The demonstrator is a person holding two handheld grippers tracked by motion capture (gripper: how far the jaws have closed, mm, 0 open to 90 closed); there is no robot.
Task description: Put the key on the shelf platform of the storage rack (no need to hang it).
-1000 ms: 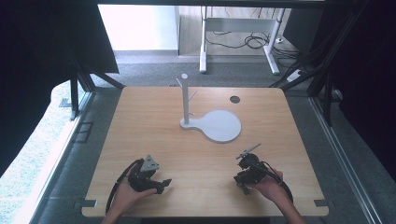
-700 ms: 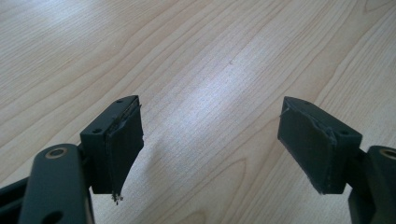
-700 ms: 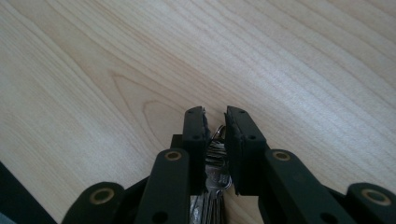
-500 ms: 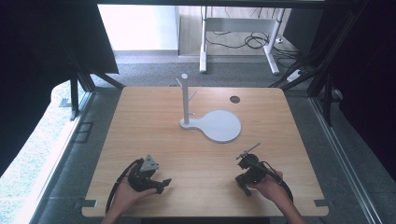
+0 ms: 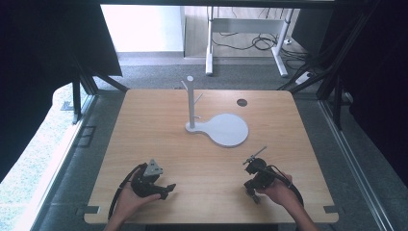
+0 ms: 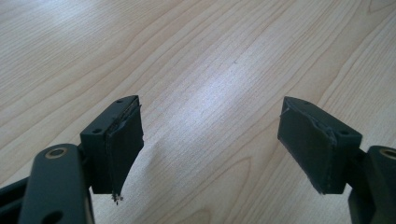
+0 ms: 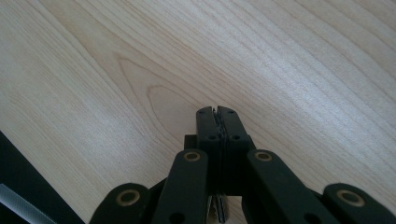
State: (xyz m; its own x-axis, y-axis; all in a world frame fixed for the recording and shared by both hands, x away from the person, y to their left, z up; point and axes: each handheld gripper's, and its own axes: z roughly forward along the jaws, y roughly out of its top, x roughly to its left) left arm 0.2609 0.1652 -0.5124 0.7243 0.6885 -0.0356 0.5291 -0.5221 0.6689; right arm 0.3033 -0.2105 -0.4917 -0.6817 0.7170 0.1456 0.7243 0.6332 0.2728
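Both hands sit low at the near edge of the pale wooden table (image 5: 159, 125), each wrapped round a black two-jaw gripper. The left gripper (image 5: 166, 188), the one with the grey three-cornered plate on top, lies near the near-left part of the table with its jaws spread wide; in the left gripper view the left gripper (image 6: 210, 149) has bare wood grain between the two pads and nothing held. The right gripper (image 5: 251, 192) rests at the near-right, and in the right gripper view the right gripper (image 7: 217, 112) has its jaws pressed flat together, empty, pointing down at the table top (a dark strip of table edge shows at that view's lower left). Farther out, about mid-table, stands the white upright peg stand with short side pegs (image 5: 191, 103), its post rising from a small foot that joins the flat white round base plate (image 5: 226, 130) lying just to its right. Both are well apart from either gripper, with open wood between. A small dark round hole (image 5: 242, 102) sits in the table toward the far right. Beyond the far edge, white desk legs and cables (image 5: 250, 43) stand on the floor.
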